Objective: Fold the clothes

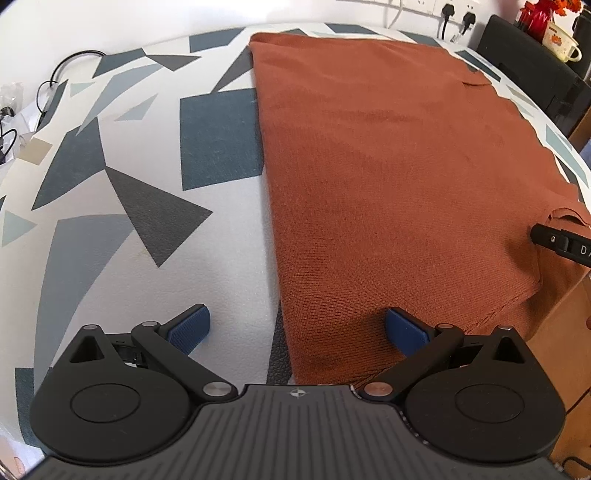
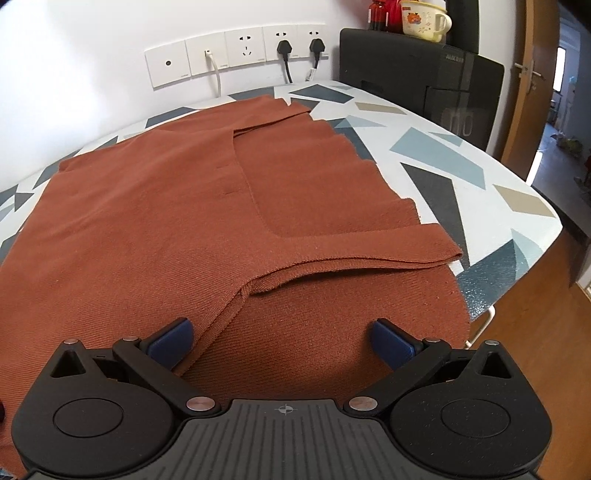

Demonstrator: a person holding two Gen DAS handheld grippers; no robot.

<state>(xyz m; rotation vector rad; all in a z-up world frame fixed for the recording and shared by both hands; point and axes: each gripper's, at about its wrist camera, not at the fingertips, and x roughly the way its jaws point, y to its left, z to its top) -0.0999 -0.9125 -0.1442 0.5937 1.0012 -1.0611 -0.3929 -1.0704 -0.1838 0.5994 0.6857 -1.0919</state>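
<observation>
A rust-orange knit garment (image 1: 388, 177) lies flat on the patterned table, partly folded, with a sleeve or flap (image 2: 332, 206) laid over its right side. My left gripper (image 1: 297, 330) is open above the garment's near left edge; one blue pad (image 1: 190, 330) is over the tablecloth, the other over the cloth. My right gripper (image 2: 282, 341) is open over the near hem, where a folded edge (image 2: 236, 306) runs between its fingers. Nothing is held. The right gripper's black tip (image 1: 554, 242) shows at the right edge of the left wrist view.
The table (image 1: 129, 184) has a white cover with grey and blue shapes. Cables (image 1: 48, 85) lie at its far left. Wall sockets (image 2: 243, 51) with plugs sit behind. A black appliance (image 2: 424, 77) and a mug (image 2: 424, 16) stand far right. Wood floor lies beyond the table's right edge (image 2: 517, 266).
</observation>
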